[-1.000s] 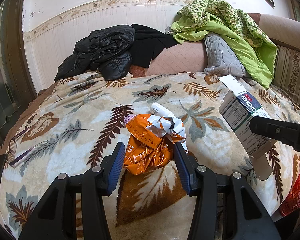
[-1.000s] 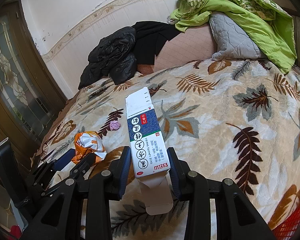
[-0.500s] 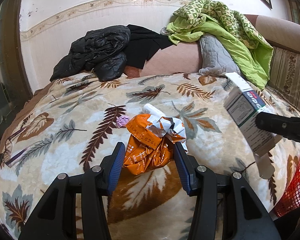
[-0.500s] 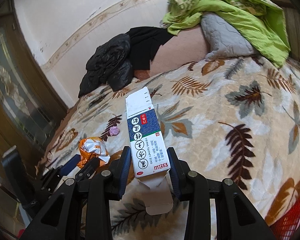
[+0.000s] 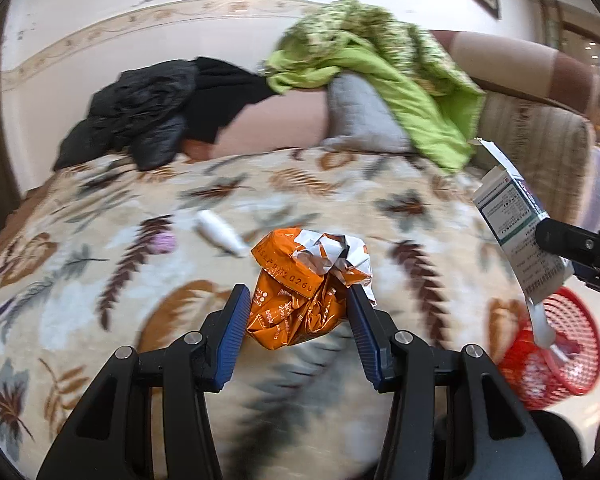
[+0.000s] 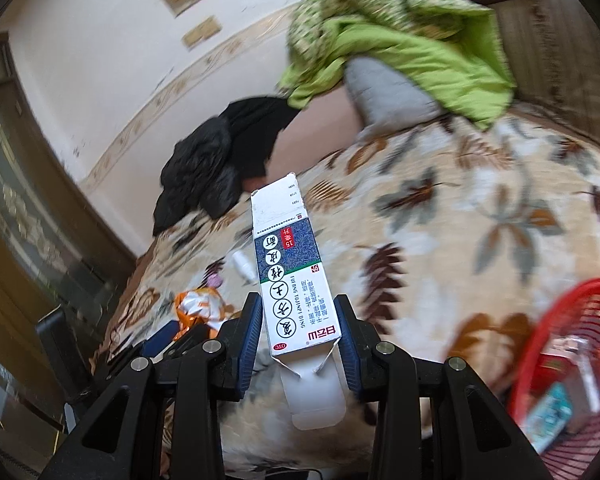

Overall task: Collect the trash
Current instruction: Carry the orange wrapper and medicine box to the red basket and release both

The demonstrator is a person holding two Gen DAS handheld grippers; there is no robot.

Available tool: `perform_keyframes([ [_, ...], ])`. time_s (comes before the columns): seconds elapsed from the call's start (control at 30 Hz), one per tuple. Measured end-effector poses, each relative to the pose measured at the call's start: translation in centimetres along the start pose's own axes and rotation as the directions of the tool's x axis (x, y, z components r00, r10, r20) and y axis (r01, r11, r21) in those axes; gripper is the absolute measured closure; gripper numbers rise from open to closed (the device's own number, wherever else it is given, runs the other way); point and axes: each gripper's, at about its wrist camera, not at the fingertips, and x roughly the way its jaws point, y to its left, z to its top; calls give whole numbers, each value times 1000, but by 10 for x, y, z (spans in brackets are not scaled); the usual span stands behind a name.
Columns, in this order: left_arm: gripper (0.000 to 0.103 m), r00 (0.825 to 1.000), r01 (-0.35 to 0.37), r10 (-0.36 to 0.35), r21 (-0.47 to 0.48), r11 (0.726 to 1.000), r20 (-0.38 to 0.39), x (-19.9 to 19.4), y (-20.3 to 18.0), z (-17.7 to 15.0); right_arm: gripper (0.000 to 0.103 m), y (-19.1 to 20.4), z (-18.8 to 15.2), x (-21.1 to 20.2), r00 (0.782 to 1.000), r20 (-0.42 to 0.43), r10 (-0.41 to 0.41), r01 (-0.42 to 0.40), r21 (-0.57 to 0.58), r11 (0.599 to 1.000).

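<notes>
My left gripper (image 5: pixel 296 312) is shut on a crumpled orange snack wrapper (image 5: pixel 300 292) and holds it above the leaf-patterned blanket (image 5: pixel 100 340). My right gripper (image 6: pixel 299 324) is shut on a white and blue medicine box (image 6: pixel 290 276) with open flaps. The box also shows in the left wrist view (image 5: pixel 516 236), above a red mesh basket (image 5: pixel 560 344). The basket (image 6: pixel 560 360) sits at the lower right of the right wrist view and holds some packaging. A small white bottle (image 5: pixel 220 232) and a purple scrap (image 5: pixel 165 242) lie on the blanket.
A black jacket (image 5: pixel 140 120), a green quilt (image 5: pixel 380 76) and a grey pillow (image 5: pixel 360 116) are piled at the back against the wall. A striped sofa arm (image 5: pixel 540 128) stands at the right. A dark door frame (image 6: pixel 32 240) is on the left.
Both grippers have lifted and swung right with their loads. The red basket has come into fuller view under the box. The white bottle and purple scrap stay on the blanket.
</notes>
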Motion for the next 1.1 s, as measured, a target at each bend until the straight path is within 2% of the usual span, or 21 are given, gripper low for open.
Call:
perform_keyframes([
  [0.2, 54, 986, 165, -164, 66, 984, -11, -19, -65, 11, 64, -58, 1, -69, 991, 76, -109, 102, 84, 991],
  [0.33, 54, 965, 264, -261, 119, 957, -41, -25, -110, 16, 64, -98, -4, -105, 979, 104, -177, 159, 161, 974],
  [0.43, 53, 938, 343, -334, 131, 930, -89, -22, -143, 20, 64, -127, -10, -124, 968, 106, -225, 199, 213, 957],
  [0.6, 54, 907, 414, -395, 137, 900, -146, -15, -182, 21, 64, -163, -19, -143, 956, 97, -278, 243, 274, 931],
  [0.73, 53, 872, 477, -446, 141, 868, -205, -7, -216, 22, 64, -184, -26, -152, 949, 86, -304, 263, 313, 913],
  [0.93, 52, 841, 523, -471, 175, 834, -267, 3, -260, 15, 63, -205, -32, -161, 946, 82, -313, 266, 351, 898],
  [1.03, 50, 807, 561, -497, 150, 814, -319, 14, -275, 10, 62, -211, -35, -157, 947, 71, -313, 268, 359, 894],
  [1.1, 42, 785, 576, -504, 128, 807, -359, 23, -284, 5, 60, -215, -36, -152, 948, 64, -312, 269, 362, 893],
])
